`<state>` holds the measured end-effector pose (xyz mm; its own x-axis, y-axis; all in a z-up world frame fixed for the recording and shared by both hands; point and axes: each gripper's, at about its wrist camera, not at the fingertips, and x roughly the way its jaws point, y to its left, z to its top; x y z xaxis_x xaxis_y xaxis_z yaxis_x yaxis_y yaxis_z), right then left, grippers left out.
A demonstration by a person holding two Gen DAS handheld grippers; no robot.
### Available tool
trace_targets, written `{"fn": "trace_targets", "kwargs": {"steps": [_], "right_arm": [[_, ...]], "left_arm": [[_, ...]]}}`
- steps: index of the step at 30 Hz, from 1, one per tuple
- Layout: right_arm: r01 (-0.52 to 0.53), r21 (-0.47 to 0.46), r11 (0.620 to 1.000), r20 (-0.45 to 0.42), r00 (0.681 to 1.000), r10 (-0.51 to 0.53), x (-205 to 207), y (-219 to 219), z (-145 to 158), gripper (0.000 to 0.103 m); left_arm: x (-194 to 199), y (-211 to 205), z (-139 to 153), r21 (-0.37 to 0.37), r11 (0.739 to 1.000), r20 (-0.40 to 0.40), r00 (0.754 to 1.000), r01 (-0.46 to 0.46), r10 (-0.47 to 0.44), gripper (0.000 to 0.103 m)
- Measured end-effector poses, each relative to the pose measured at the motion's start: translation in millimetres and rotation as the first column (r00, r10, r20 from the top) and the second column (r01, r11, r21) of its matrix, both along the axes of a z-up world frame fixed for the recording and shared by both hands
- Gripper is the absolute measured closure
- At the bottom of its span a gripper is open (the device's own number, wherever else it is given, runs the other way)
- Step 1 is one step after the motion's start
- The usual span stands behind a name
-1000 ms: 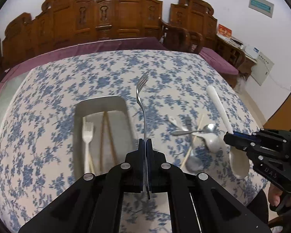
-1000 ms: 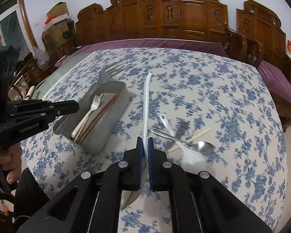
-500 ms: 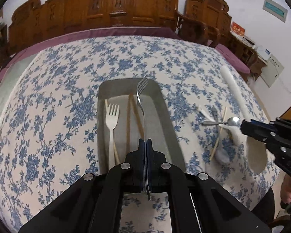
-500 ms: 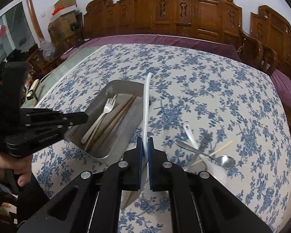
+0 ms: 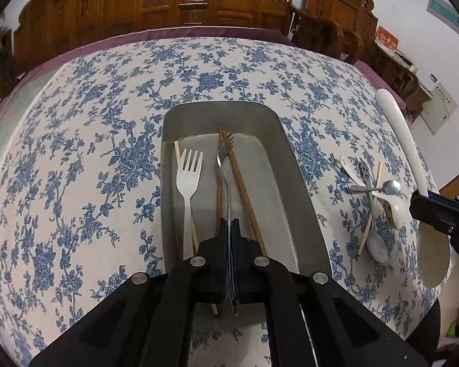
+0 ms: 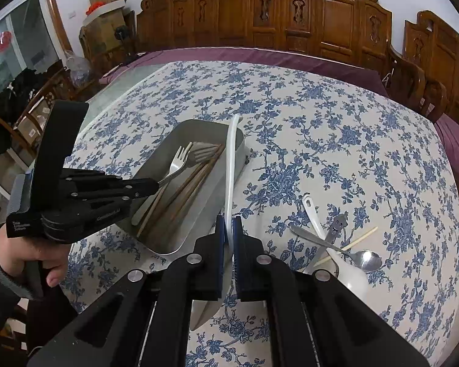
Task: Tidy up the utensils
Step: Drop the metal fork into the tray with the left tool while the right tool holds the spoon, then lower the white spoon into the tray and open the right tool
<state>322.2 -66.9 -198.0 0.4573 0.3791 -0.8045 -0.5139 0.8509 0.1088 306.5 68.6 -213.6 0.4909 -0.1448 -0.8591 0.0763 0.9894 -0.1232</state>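
A metal tray [image 5: 293, 180] [image 6: 180, 238] sits on the floral tablecloth. My left gripper [image 5: 229, 229] [image 6: 151, 185] is shut on a metal fork [image 5: 225, 165], held low inside the tray with its tines over brown chopsticks [image 5: 244, 189]. A white fork [image 5: 188, 180] and a pale chopstick lie in the tray too. My right gripper [image 6: 229, 229] [image 5: 419, 205] is shut on a long white ladle [image 6: 231, 165] [image 5: 404, 140], held above the tray's right rim.
A loose pile lies right of the tray: a metal spoon [image 6: 352, 253] [image 5: 382, 188], a white spoon [image 6: 318, 223], a small metal utensil [image 6: 335, 226] and a pale chopstick [image 6: 358, 240]. Carved wooden chairs [image 6: 290, 18] ring the far table edge.
My left gripper moved left and down, bringing the metal fork from above the cloth into the tray. My right gripper followed left with the ladle, now over the tray's rim.
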Motion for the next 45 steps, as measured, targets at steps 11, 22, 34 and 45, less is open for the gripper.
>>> {"fn": "trace_targets", "kwargs": {"steps": [11, 22, 34, 45], "right_arm": [[-0.022, 0.013, 1.000, 0.001, 1.000, 0.022, 11.2, 17.5, 1.0, 0.096], [-0.051, 0.057, 0.997, -0.041, 0.998, 0.053, 31.8, 53.7, -13.5, 0.096], [-0.054, 0.092, 0.994, -0.119, 0.991, 0.064, 54.5, 96.1, -45.9, 0.096], [-0.046, 0.094, 0.994, -0.129, 0.990, 0.058, 63.6, 106.0, -51.0, 0.094]], "left_arm": [[9.5, 5.1, 3.2, -0.014, 1.000, -0.002, 1.000, -0.006, 0.006, 0.101], [-6.5, 25.0, 32.1, -0.017, 1.000, 0.064, 0.998, -0.023, 0.024, 0.101], [-25.9, 64.7, 50.8, -0.004, 0.997, 0.099, 0.992, -0.076, 0.077, 0.101], [-33.4, 75.7, 57.1, 0.000, 0.996, 0.110, 0.990, -0.091, 0.090, 0.101]]}}
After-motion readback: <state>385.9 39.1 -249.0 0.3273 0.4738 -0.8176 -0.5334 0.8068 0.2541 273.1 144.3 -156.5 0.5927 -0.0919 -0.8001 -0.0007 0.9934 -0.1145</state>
